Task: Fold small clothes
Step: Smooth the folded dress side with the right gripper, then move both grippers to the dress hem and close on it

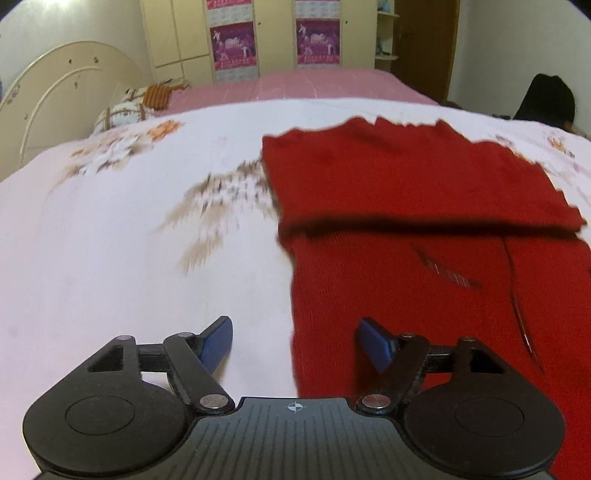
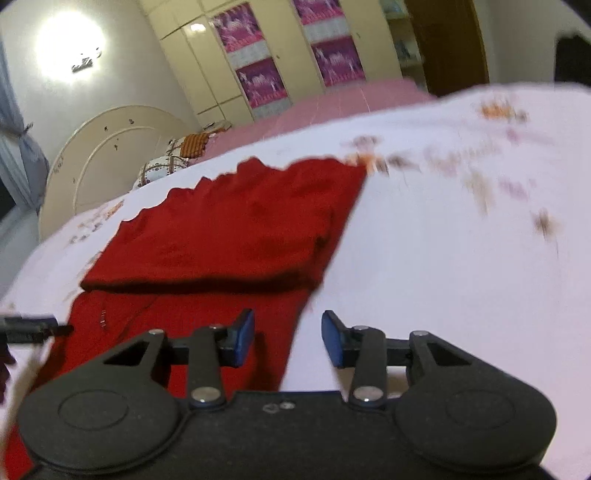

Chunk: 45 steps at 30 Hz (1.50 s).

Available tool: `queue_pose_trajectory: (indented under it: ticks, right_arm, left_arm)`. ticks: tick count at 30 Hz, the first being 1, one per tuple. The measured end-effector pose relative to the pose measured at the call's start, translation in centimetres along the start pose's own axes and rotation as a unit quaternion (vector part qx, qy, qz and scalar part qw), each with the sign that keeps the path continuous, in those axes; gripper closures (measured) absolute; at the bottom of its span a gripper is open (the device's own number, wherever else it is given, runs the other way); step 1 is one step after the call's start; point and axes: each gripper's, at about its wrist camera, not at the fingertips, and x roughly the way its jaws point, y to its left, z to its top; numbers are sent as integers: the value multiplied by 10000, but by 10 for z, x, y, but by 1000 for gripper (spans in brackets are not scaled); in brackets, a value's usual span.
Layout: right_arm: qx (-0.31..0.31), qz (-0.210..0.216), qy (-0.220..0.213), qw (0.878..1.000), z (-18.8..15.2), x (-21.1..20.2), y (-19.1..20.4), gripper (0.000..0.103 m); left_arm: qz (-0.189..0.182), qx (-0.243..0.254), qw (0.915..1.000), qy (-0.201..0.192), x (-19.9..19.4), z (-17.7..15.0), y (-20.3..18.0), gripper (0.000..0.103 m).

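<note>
Straddling the red garment's [image 1: 424, 280] side edges, both hand-held grippers gape.

White floral sheet [image 1: 129, 229] across the bed, pink cover [image 1: 295, 86] behind it at upper centre. Cream headboard [image 1: 55, 88] at upper left, patterned pillows [image 1: 125, 110] just beside it. Wardrobe [image 1: 277, 33] with purple posters along the top edge. Brown door [image 1: 424, 44] at upper right.

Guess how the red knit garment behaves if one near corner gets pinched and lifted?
Probably floppy: the red knit garment already lies folded over itself on the floral sheet. Likely sags and drags; knit should grip the pads, not slip.
</note>
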Motion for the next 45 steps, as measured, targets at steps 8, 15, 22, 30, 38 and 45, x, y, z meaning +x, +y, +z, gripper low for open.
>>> queue_pose_trajectory:
  ticks: [8, 15, 22, 30, 38, 45]
  right_arm:
    - [664, 343, 201, 9970, -33, -38, -11, 65]
    - [666, 203, 343, 9970, -71, -77, 6, 65]
    - [742, 6, 441, 9963, -108, -120, 22, 63]
    - [990, -102, 472, 9939, -131, -137, 30, 62]
    - [1420, 111, 547, 9883, -146, -148, 24, 62]
    - [2310, 768, 650, 9677, -165, -154, 1, 67]
  left_arm:
    - [-450, -102, 9986, 245, -36, -44, 15, 37]
    - [-633, -20, 9977, 247, -66, -79, 22, 37]
    - [-679, -22, 9974, 261, -98, -107, 29, 37]
    - [-767, 87, 9965, 314, -119, -135, 36, 37]
    - [-1868, -854, 9778, 411, -130, -159, 68, 58]
    - [-3024, -2111, 9277, 582, -104, -175, 108, 66]
